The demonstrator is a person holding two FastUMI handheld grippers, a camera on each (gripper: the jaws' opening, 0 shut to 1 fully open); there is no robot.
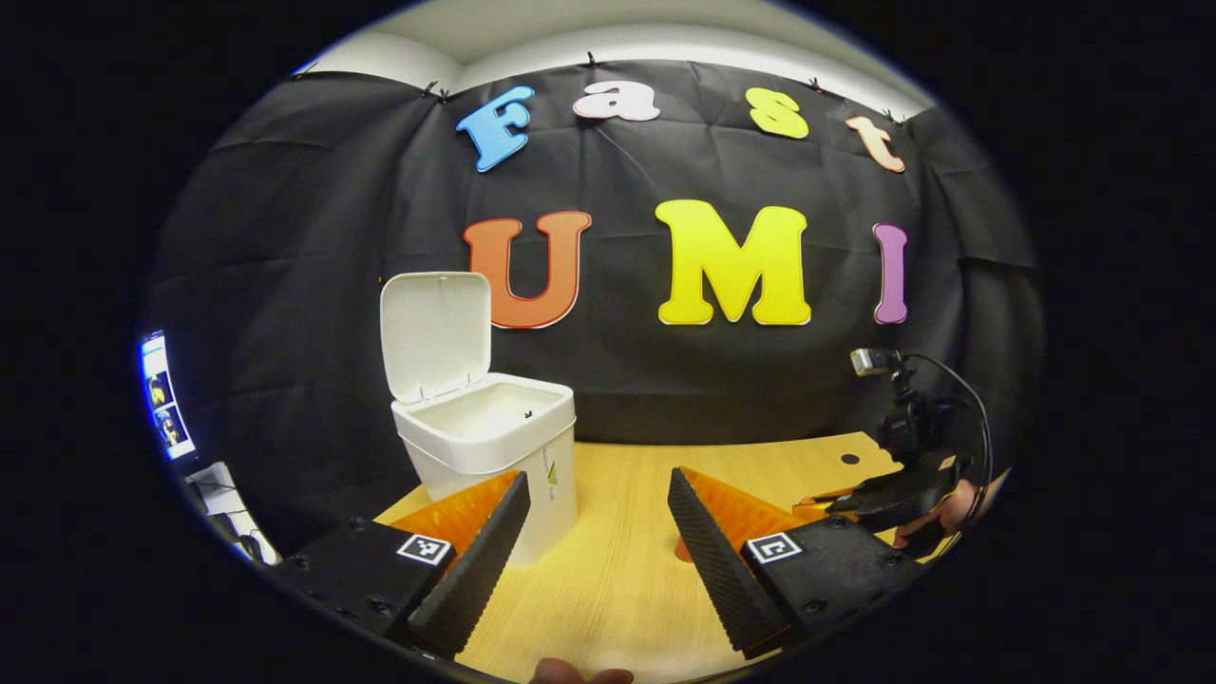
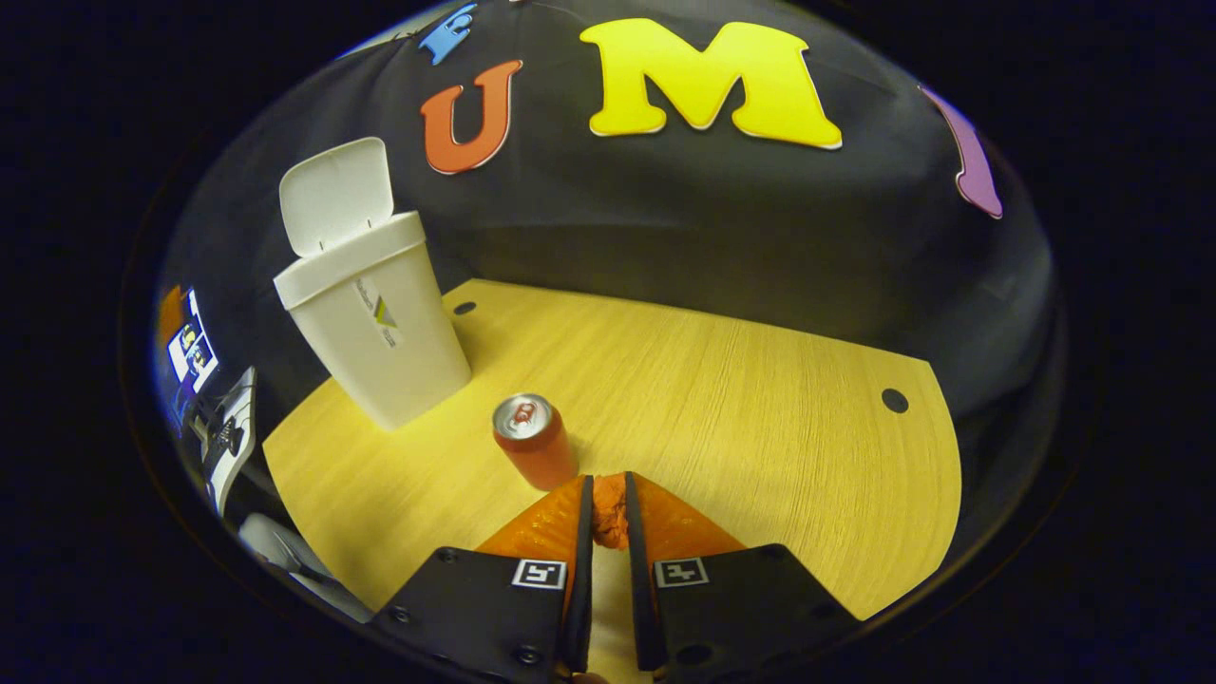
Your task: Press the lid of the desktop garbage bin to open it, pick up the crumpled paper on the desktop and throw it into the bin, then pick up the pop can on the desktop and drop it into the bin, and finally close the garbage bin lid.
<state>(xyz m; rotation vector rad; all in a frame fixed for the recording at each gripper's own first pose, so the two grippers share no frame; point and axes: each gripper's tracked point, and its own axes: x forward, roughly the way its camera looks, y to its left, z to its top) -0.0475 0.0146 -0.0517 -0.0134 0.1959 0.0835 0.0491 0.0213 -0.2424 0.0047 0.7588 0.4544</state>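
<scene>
The white desktop bin (image 1: pixel 494 446) stands on the wooden table with its lid (image 1: pixel 435 332) flipped up. My left gripper (image 1: pixel 598 489) is open just in front of it, with the bin partly behind its left finger and nothing between the fingers. In the right gripper view the bin (image 2: pixel 375 323) stands at the far left, lid (image 2: pixel 334 195) raised. A red pop can (image 2: pixel 534 442) stands upright between the bin and my right gripper (image 2: pixel 608 486). That gripper is shut on a wad of orange-red crumpled paper (image 2: pixel 609 521). The right gripper (image 1: pixel 841 497) also shows low over the table's right side, held by a hand.
The wooden table (image 2: pixel 741 408) has small round holes near its far corners (image 2: pixel 893 400). A screen (image 1: pixel 163 394) and some equipment sit off the table's left edge. The black cloth wall closes off the back.
</scene>
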